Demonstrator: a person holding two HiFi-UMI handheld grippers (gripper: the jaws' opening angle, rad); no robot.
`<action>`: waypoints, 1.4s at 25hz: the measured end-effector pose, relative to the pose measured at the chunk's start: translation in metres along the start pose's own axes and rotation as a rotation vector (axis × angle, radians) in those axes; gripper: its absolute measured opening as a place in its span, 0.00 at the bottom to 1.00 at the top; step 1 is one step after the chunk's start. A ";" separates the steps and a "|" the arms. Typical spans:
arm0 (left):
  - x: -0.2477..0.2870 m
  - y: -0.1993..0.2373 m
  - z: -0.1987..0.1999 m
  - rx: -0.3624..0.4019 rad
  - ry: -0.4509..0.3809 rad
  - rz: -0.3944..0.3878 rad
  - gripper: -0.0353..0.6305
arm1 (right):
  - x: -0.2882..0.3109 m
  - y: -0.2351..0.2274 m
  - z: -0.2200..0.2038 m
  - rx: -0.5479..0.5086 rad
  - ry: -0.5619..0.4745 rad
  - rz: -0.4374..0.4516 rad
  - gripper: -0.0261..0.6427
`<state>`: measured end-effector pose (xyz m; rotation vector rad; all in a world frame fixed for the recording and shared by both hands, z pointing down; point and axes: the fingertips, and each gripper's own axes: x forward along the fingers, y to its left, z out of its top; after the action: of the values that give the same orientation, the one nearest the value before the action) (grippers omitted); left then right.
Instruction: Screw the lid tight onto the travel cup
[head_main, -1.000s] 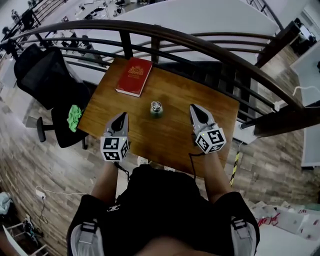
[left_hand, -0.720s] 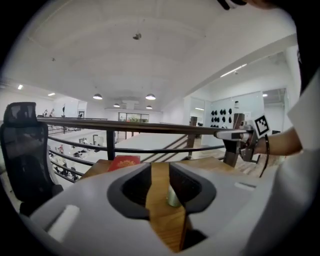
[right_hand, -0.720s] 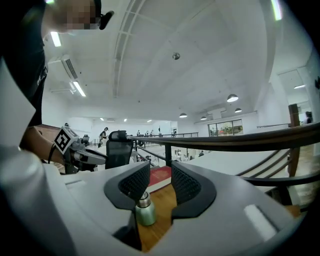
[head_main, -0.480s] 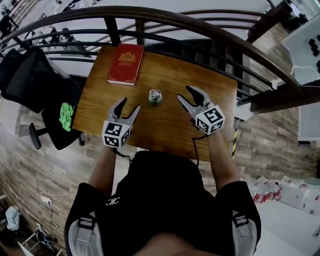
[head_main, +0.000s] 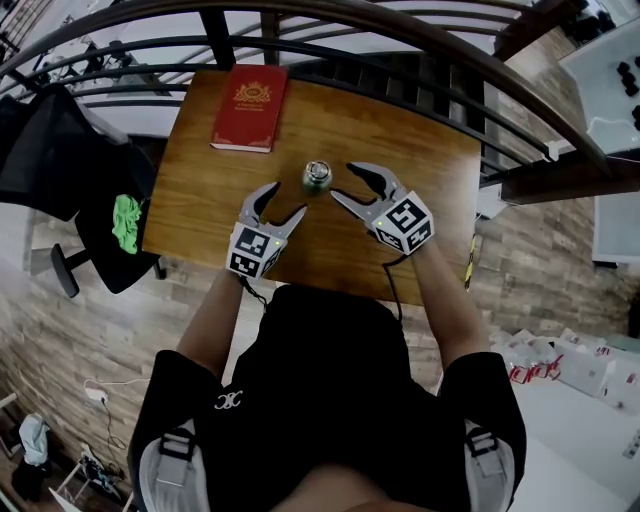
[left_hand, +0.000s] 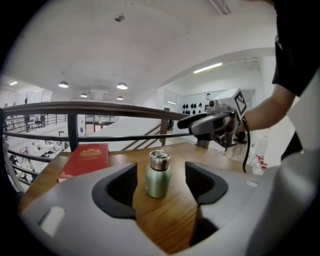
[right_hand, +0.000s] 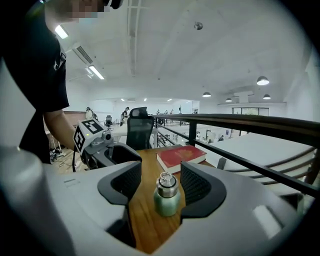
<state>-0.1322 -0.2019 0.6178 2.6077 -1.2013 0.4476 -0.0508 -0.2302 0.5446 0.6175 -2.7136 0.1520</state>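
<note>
Pale grey shells with black inner pads are seen on the opening, empty jaws of the left gripper and right gripper. Behind each pair of jaws a black-and-white marker cube is mounted, with a black cable trailing behind it. A black short-sleeved shirt is worn.

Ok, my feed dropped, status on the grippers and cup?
Left gripper, right gripper: jaws opening, nothing gripped. Travel cup upright on table, lid on, untouched. Red book behind, clear of path.
</note>
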 end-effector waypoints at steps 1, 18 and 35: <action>0.005 -0.001 -0.004 0.006 0.004 -0.011 0.54 | 0.005 0.001 -0.002 0.000 0.006 -0.004 0.37; 0.082 0.005 -0.038 0.003 0.054 -0.088 0.61 | 0.057 -0.016 -0.053 0.031 0.151 0.011 0.41; 0.110 -0.005 -0.041 0.115 0.088 -0.179 0.62 | 0.078 0.000 -0.062 -0.312 0.500 0.407 0.41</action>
<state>-0.0673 -0.2614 0.6962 2.7291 -0.9306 0.6049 -0.0973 -0.2501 0.6311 -0.0664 -2.2684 -0.0196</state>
